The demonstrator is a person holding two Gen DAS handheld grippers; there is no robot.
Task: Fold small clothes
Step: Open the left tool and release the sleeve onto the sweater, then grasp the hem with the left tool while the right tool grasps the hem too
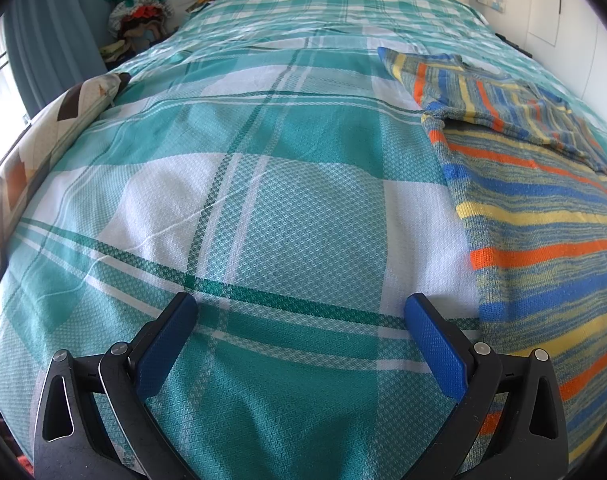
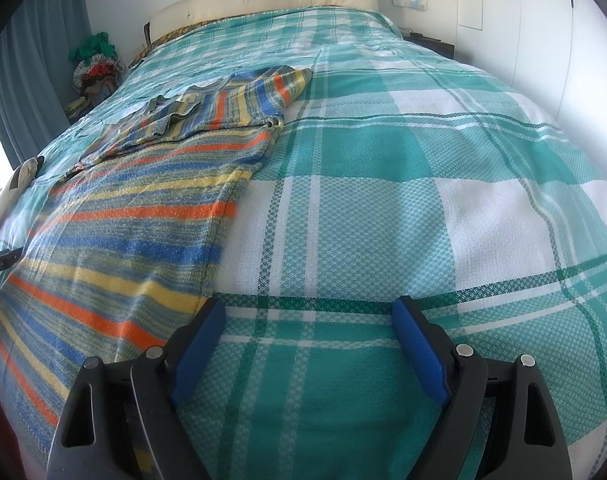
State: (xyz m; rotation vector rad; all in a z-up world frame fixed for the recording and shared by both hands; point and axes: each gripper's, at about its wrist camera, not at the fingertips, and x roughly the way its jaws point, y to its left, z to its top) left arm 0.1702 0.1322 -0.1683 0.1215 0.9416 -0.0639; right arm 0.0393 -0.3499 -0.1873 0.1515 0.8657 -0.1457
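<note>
Left gripper (image 1: 301, 316): wide open, empty | right gripper (image 2: 309, 318): wide open, empty | striped sweater (image 1: 543, 220): flat on bed (image 1: 263, 160), sleeves folded inward, presumably for folding.

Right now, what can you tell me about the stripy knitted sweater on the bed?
The striped knitted sweater has orange, blue, yellow and grey-green bands and looks woolly. It lies flat on the teal and white checked bedspread, with both sleeves folded across its chest. Neither open gripper holds it; the right gripper's left finger sits at its hem corner.
</note>
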